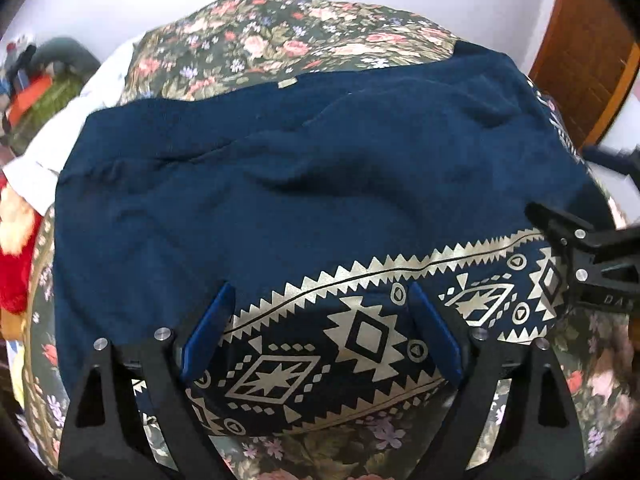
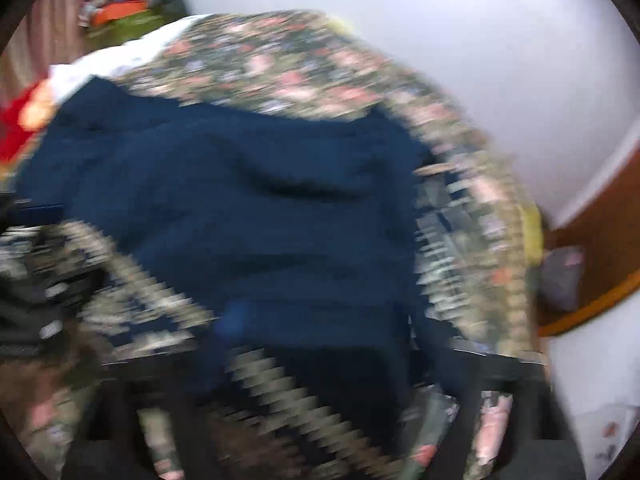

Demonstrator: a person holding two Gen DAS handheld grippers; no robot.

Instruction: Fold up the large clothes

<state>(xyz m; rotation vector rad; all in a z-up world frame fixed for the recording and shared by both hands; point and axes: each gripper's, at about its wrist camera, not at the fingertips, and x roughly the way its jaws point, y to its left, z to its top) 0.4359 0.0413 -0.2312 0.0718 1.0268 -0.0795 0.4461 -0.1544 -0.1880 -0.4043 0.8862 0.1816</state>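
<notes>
The garment lies spread on the floral bed ahead of both tongs. Left tongs stand wide over its patterned hem, ungripped. Right tongs: too blurred to tell. Next, I judge, pinch the hem to fold.

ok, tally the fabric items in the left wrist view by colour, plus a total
Navy, silver-printed: 1, the garment being folded
Floral green and pink: 1, the bedcover under it
White: 1, cloth at the left edge
Red: 1, bundle at the far left, partly cut off
Total: 4
The heap further back left is too small to sort.
</notes>
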